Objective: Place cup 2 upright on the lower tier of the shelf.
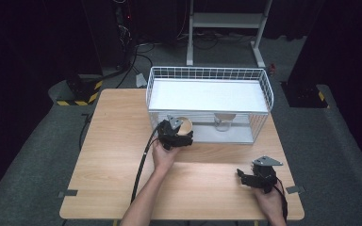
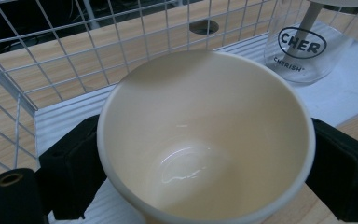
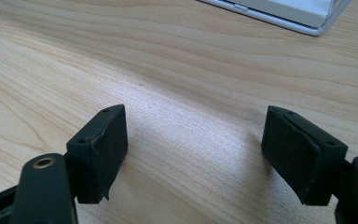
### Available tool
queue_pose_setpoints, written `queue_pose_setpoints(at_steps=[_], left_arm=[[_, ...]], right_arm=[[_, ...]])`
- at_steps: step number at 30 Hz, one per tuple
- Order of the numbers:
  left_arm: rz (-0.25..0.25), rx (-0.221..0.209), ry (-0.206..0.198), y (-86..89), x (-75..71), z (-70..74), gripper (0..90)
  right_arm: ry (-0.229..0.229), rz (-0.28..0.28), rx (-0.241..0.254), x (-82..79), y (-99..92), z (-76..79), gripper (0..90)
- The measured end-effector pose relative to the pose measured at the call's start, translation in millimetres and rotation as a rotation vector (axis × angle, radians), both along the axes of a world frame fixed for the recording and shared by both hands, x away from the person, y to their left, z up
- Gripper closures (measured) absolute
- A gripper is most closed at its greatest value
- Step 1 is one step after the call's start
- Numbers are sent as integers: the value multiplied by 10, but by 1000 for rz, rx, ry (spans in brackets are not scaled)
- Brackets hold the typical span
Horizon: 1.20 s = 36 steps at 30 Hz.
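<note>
High view: the left gripper (image 1: 178, 134) sits at the front edge of the white wire basket (image 1: 264, 84), which stands toward twelve o'clock on the wooden table (image 1: 118, 141). Between its jaws is a cream cup (image 1: 185, 125), held at the basket's open front side, at about eleven o'clock from the table's centre. A clear glass jar (image 1: 224, 121) stands inside the basket on its white floor, at about three o'clock from the cup and apart from it.

Left gripper view: the cream cup (image 2: 205, 140) lies right between the two black jaws, one pad pressed on its wall at nine o'clock and the other at three o'clock, so this claw is clenched around the cup. The cup's mouth faces the camera, tilted, and its inside is bare and glossy. The jar (image 2: 303, 51), with dark lettering on its side, stands at about one o'clock from the cup, with the basket's wire wall (image 2: 74, 51) running behind from ten to twelve o'clock.

The right gripper (image 1: 257, 179) rests near the table's near edge at about five o'clock, well apart from the cup. In the right gripper view its jaws stand spread with bare table (image 3: 191, 70) between them: released, gripping nothing (image 3: 193, 154). A corner of the basket (image 3: 307, 18) shows at one o'clock.
</note>
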<state>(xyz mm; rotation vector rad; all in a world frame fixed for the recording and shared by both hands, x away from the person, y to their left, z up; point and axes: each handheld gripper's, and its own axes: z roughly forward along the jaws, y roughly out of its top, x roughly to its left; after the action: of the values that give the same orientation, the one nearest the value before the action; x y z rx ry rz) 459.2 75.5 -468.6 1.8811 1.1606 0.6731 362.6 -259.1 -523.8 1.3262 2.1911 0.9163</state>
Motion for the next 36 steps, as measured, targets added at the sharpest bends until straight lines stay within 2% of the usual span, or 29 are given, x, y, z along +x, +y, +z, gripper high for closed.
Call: queue_pose_setpoints(at_steps=[5,18,36], left_arm=[[5,-6,-12,-3,25,-20,98],[-6,19,-41,-2,61,-58,91],[0,28,-34,-7,94,-56,87]], right_arm=[[2,0,-1,-1,0,1,226],[1,0,-1,0,0,1,226],[0,2,-2,1,-2,1,226]])
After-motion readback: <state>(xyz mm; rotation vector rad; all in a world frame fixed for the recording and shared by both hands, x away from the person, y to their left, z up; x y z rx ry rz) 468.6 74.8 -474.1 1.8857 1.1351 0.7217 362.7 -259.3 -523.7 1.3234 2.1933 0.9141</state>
